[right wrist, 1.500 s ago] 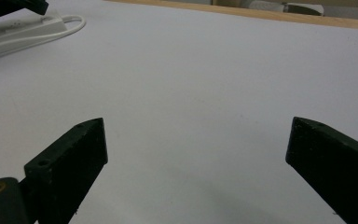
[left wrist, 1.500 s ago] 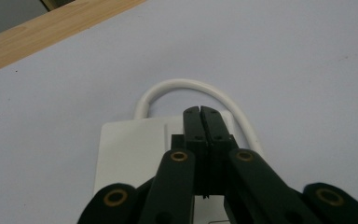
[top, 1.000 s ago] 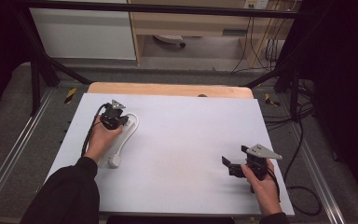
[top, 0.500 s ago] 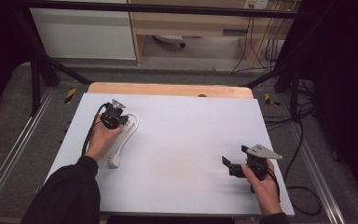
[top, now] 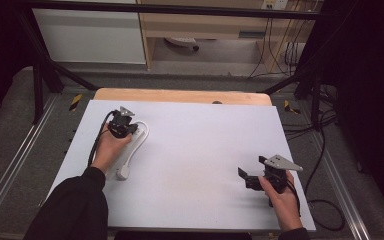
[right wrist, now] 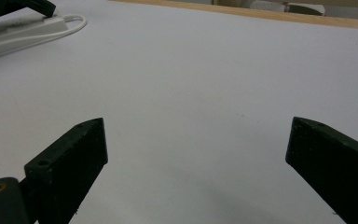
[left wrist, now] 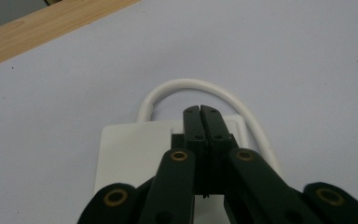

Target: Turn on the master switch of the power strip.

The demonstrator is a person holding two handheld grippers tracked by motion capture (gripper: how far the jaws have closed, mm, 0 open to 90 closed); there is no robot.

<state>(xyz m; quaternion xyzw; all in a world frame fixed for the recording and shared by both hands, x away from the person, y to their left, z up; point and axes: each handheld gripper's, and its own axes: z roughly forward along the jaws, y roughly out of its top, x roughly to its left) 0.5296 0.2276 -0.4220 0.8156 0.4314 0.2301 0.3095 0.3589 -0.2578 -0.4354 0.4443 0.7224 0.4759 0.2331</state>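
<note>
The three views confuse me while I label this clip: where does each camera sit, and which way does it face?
High view: above the person's side, looking forward and down at the white table; both forearms, left gripper and right gripper show.
Left gripper view: rides that gripper, looking along its closed jaws at the white power strip.
Right gripper view: looks across the table between its open jaws.
All three show the power strip.
</note>
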